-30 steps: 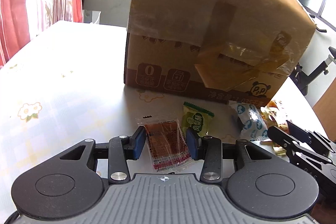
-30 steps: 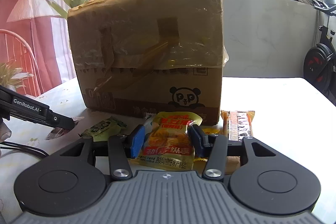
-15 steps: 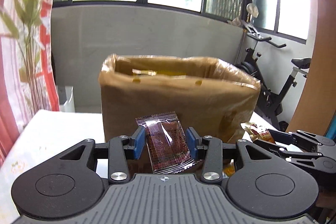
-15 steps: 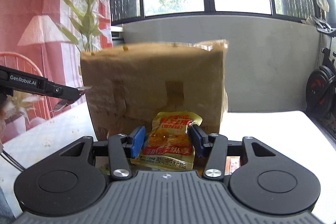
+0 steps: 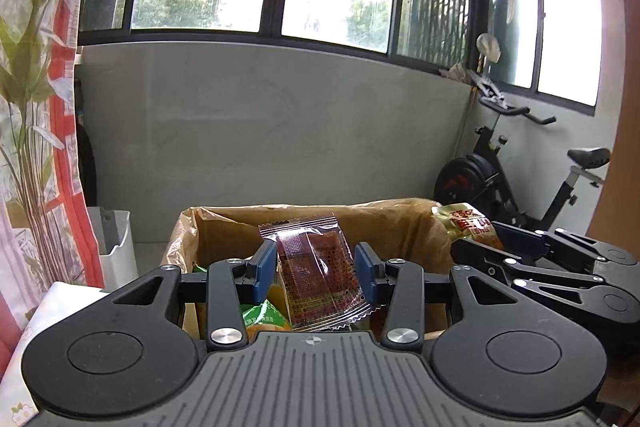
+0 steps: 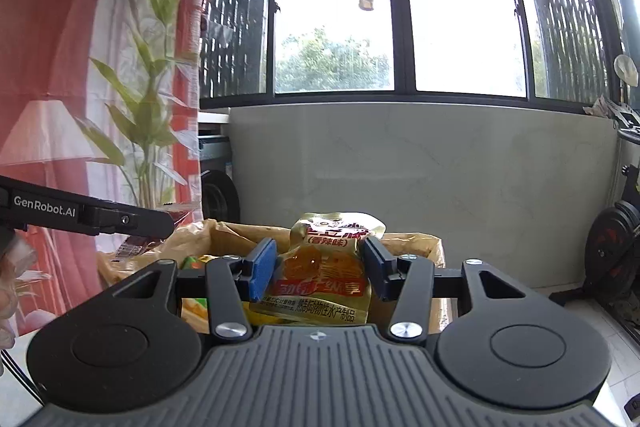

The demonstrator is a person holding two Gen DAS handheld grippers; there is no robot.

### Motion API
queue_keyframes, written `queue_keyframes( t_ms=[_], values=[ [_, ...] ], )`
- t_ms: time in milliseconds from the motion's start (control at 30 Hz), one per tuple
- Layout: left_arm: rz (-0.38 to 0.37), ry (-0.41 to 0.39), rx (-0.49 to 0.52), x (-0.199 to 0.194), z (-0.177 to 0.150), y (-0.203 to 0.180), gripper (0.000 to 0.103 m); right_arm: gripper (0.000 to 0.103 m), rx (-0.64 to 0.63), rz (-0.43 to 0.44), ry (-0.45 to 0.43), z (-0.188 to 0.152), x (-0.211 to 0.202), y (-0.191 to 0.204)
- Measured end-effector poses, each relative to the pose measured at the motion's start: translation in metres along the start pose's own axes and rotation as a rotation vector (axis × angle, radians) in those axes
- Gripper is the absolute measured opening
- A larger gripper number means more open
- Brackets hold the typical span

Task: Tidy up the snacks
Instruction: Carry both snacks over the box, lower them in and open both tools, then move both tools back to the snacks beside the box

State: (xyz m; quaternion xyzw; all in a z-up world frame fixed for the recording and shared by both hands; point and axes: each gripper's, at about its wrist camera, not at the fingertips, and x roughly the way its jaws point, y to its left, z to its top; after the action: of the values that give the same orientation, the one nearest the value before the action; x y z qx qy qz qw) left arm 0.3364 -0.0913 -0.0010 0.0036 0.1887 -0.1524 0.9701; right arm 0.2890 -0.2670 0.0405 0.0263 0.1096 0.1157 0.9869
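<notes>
Snacks first, from the left wrist: the left gripper [image 5: 316, 269] pinches a dark red snack packet [image 5: 320, 271] above the open cardboard box [image 5: 400, 223], with other snacks inside. From the right wrist, the right gripper [image 6: 318, 267] squeezes a yellow snack pouch [image 6: 324, 267] over that box.

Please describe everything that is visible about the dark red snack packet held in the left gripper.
The dark red snack packet is a small flat pouch of clear, glossy plastic with crimped ends and fine printed text; a brownish-red slab shows inside. It stands nearly upright, leaning slightly, pinched at its sides between the blue pads of the left gripper. It hangs over the open cardboard box, which already holds other snacks. Nothing but the pads touches it, as far as I can see.
</notes>
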Motion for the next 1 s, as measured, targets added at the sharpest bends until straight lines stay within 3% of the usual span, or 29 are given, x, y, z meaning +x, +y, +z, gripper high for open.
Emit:
queue_keyframes(
  t_ms=[200,333,367,533,767,1000],
  values=[
    [0.012,0.08,0.019,0.033,-0.002,-0.009,0.048,0.055,-0.031,-0.036,0.086,-0.006,0.021,-0.002],
    [0.014,0.082,0.015,0.03,-0.008,-0.005,0.072,0.059,-0.017,-0.048,0.105,-0.009,0.017,-0.005],
    [0.016,0.074,0.014,0.027,-0.009,-0.004,0.073,0.06,-0.005,-0.044,0.112,-0.01,0.016,-0.007],
    [0.013,0.05,0.037,0.002,-0.015,0.008,0.073,0.061,0.037,-0.028,0.09,-0.013,-0.006,-0.014],
    [0.034,-0.009,0.04,-0.048,-0.03,0.026,0.073,0.061,-0.004,-0.006,0.004,-0.023,-0.049,-0.024],
    [0.058,-0.027,-0.045,-0.08,-0.059,0.045,0.072,0.061,0.021,-0.06,-0.005,-0.055,-0.08,-0.037]
  ],
)
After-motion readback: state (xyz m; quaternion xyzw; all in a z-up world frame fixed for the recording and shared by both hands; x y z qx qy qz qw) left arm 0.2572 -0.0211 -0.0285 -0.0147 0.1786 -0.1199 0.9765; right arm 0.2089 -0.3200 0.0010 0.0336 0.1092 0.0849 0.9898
